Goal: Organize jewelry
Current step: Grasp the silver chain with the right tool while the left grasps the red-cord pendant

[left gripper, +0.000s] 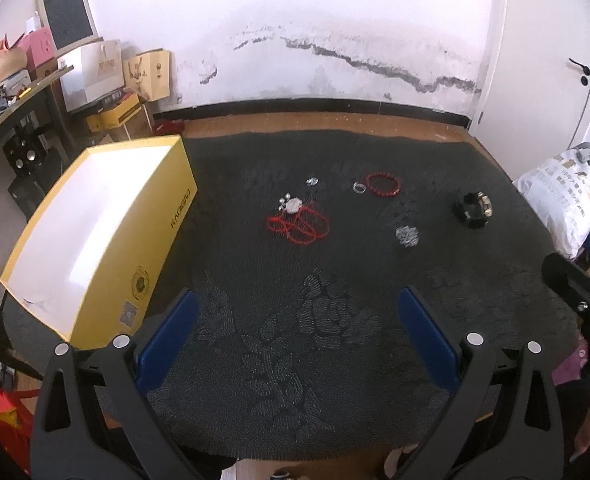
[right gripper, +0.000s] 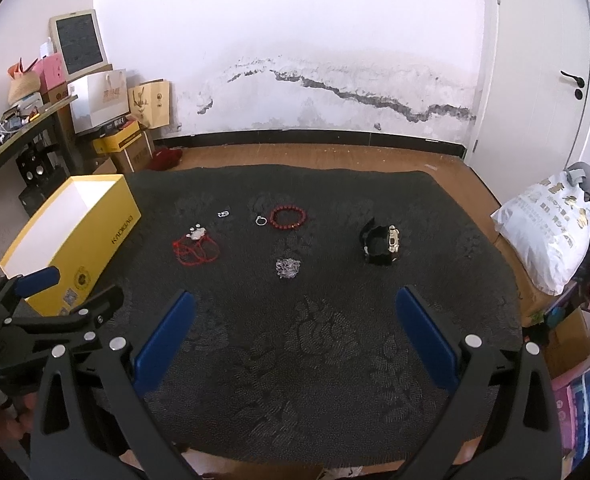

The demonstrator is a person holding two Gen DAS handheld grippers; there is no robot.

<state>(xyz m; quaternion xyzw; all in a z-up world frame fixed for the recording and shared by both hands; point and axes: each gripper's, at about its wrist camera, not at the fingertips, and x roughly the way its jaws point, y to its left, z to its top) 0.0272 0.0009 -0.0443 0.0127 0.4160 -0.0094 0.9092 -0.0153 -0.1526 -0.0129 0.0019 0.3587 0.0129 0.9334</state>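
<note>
Both tongs spread apart, holding nothing, above the dark cloth (left gripper: 255, 360).

Left tongs (left gripper: 298, 336) and right tongs (right gripper: 295, 332) hover near edge. Beyond: red cord necklace (left gripper: 299, 225), bead bracelet (right gripper: 289, 217), watch (right gripper: 381, 246). Yellow box (left gripper: 95, 236) at left, open.
</note>
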